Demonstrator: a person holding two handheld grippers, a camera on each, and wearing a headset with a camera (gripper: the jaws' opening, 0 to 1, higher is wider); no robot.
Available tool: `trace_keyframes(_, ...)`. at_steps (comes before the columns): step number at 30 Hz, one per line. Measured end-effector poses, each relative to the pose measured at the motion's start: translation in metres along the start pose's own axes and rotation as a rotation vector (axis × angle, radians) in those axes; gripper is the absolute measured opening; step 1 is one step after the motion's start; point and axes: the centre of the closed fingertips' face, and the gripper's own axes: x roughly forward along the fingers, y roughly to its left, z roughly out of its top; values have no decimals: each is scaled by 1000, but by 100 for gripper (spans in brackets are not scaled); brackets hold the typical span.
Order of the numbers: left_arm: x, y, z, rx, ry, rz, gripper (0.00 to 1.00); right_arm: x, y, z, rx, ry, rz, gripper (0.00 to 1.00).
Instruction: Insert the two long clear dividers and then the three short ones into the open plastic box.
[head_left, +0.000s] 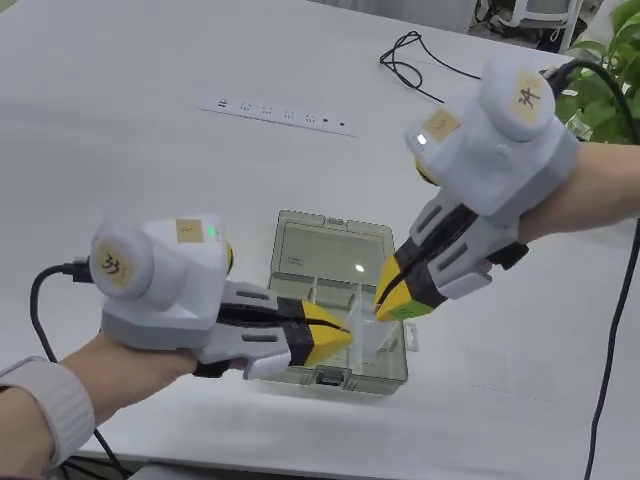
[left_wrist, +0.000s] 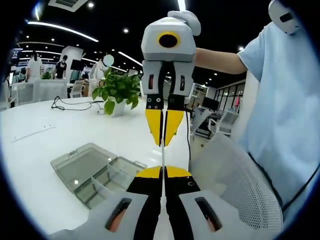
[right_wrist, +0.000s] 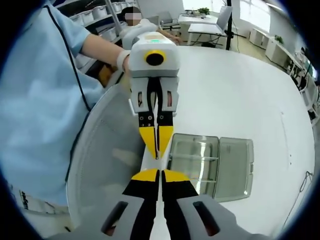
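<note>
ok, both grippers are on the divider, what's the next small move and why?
Probably lower it into the open box, squared to a slot: left gripper and right gripper both pinch the clear divider above the box's front, not yet seated.

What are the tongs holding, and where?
A clear divider: the left tongs pinch one end, the right tongs the other.

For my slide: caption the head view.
Left gripper and right gripper hold a clear divider by the open plastic box.
</note>
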Motion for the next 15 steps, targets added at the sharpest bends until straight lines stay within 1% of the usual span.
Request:
trace_keyframes(3, 1, -2, -2, 3, 12, -5, 0, 2, 3, 0, -10, 32, 9, 3)
trace_keyframes(5, 2, -2, -4, 3, 25, -5, 0, 4, 3, -1, -25, 62, 1, 3)
trace_keyframes(6, 3, -2, -5, 3, 30, -6, 0, 5, 2, -2, -24, 82, -5, 2)
trace_keyframes(10, 3, 0, -10, 5, 48, -2, 0, 8, 0, -2, -8, 123, -24, 2)
trace_keyframes(12, 2, 2, -11, 0, 53, 5, 0, 9, 0, -1, -10, 127, -29, 2)
trace_keyframes(13, 2, 2, -11, -2, 54, 7, 0, 9, -1, -2, 16, 136, -35, 2)
trace_keyframes(15, 1, 5, -11, -4, 53, 21, 0, 9, -3, -1, 6, 136, -44, 2)
